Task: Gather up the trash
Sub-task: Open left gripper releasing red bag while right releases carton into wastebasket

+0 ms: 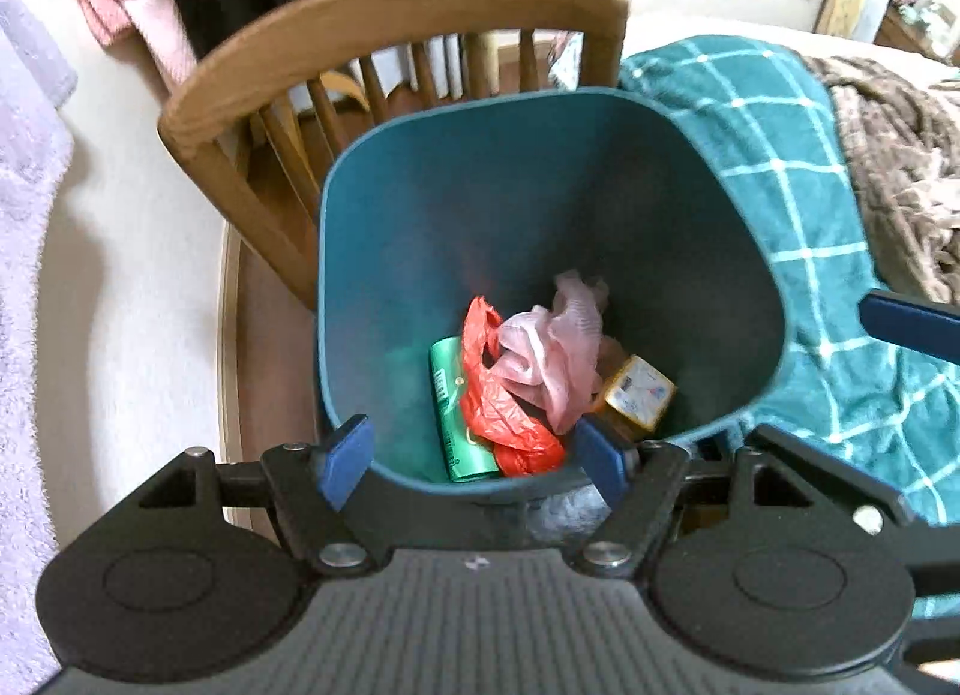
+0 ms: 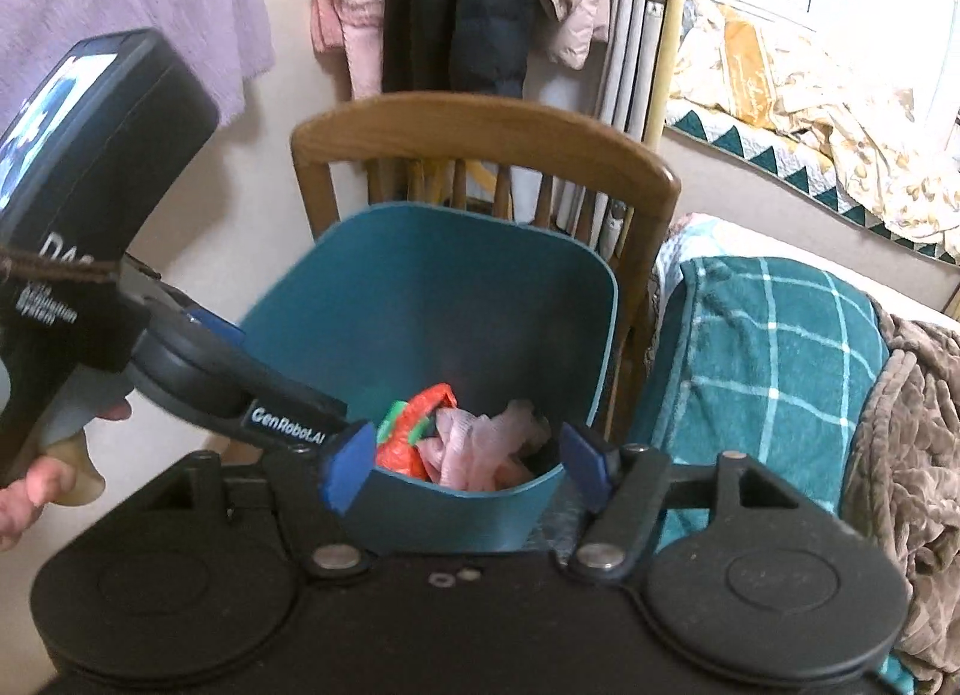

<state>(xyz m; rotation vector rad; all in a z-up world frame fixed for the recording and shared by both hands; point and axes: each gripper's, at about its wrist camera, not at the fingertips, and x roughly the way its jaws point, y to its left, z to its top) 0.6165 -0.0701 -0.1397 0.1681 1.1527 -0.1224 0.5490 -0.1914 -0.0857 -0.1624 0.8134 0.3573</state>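
Now both your grippers, left [image 1: 477, 458] and right [image 2: 471, 470], hang spread and empty over the teal bin [image 1: 384, 287]; trash [image 1: 540, 359] sits inside at 6 o'clock. Clipping the rim could tip it.

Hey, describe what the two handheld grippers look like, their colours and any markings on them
Both grippers are black, with round ribbed discs at the base and two linkage arms ending in blue pads: left gripper, right gripper. The right wrist view shows the left unit's grey body with a small screen on top and white lettering reading GenRoboLAI. No sleeves or cables are visible.
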